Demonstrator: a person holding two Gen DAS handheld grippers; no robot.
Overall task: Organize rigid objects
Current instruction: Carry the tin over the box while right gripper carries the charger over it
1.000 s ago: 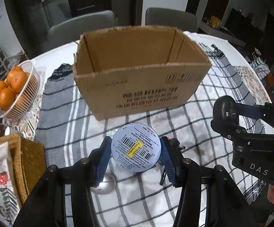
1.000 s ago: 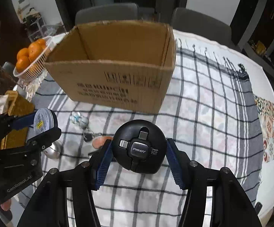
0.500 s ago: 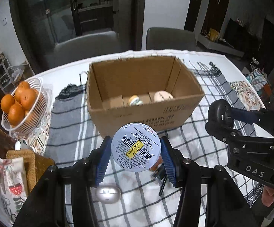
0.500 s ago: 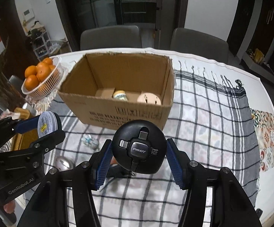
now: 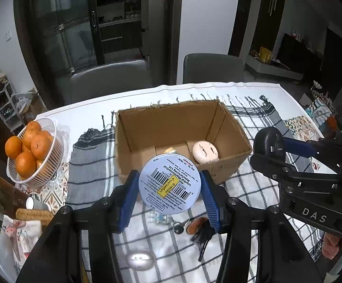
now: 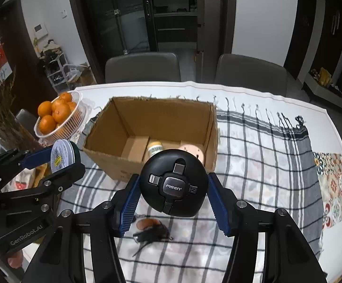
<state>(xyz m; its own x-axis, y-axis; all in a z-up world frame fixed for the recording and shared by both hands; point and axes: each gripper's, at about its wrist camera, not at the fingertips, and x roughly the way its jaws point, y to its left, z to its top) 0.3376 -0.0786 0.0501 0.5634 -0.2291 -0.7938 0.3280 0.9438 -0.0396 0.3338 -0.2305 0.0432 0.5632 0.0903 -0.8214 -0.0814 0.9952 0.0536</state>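
Observation:
My left gripper is shut on a round pale-blue tin with barcodes, held above the table in front of the open cardboard box. My right gripper is shut on a round black Pisen cable hub, also held high before the box. The box holds a small jar and a round beige item. The tin also shows in the right wrist view, the hub in the left wrist view.
On the checked cloth below lie a key bunch with an orange tag, a small silver oval case and a tiny bottle. A white basket of oranges stands left. A wicker holder sits at the near left. Two grey chairs stand behind.
Both grippers have risen with their loads, so the inside of the box and its contents have come into view. Both grips are unchanged.

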